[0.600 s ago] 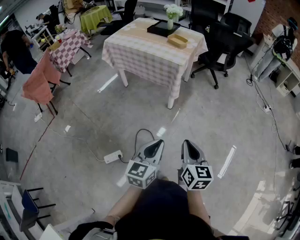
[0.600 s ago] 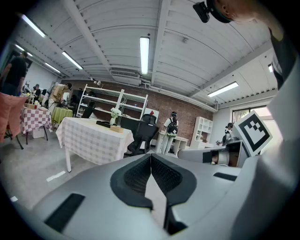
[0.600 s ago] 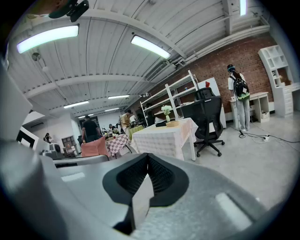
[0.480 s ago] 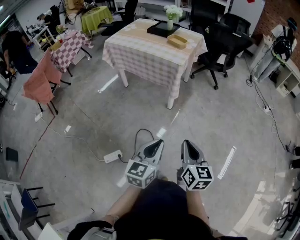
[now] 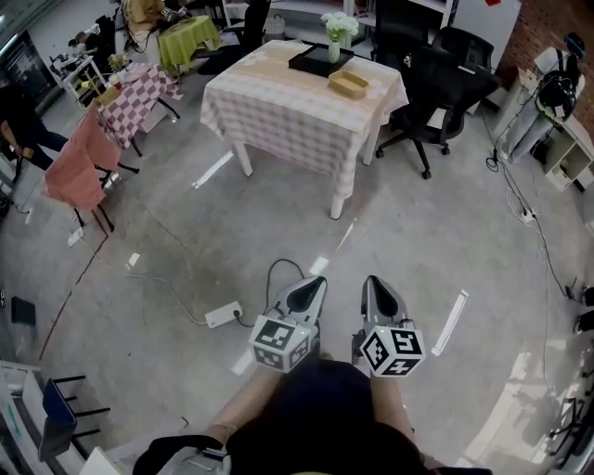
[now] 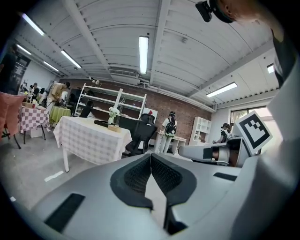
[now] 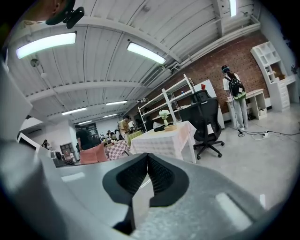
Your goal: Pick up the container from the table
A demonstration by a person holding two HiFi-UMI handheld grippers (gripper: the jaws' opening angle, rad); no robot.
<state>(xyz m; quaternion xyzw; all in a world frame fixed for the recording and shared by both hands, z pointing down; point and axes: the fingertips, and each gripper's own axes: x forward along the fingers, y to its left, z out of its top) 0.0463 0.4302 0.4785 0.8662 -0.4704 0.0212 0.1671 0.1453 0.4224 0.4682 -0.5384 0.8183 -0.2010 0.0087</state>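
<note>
A shallow tan container (image 5: pixel 349 84) lies on a table with a pink checked cloth (image 5: pixel 278 102), far ahead across the floor; it shows small in the left gripper view (image 6: pixel 114 128) and the right gripper view (image 7: pixel 170 127). Both grippers are held close to my body, far from the table. My left gripper (image 5: pixel 311 286) is shut with nothing in it, jaws touching. My right gripper (image 5: pixel 375 286) is also shut and empty. A black tray (image 5: pixel 320 60) with a vase of white flowers (image 5: pixel 336 26) stands behind the container.
Black office chairs (image 5: pixel 436 88) stand right of the table. A white power strip (image 5: pixel 223 313) and its cable lie on the concrete floor near my left gripper. Small cloth-covered tables (image 5: pixel 139 88) and a draped chair (image 5: pixel 79 167) stand at the left. White shelving (image 5: pixel 566 139) is at the right.
The view has shifted slightly; the table sits a touch higher in the frame. Both grippers stay shut and in the same place before me.
</note>
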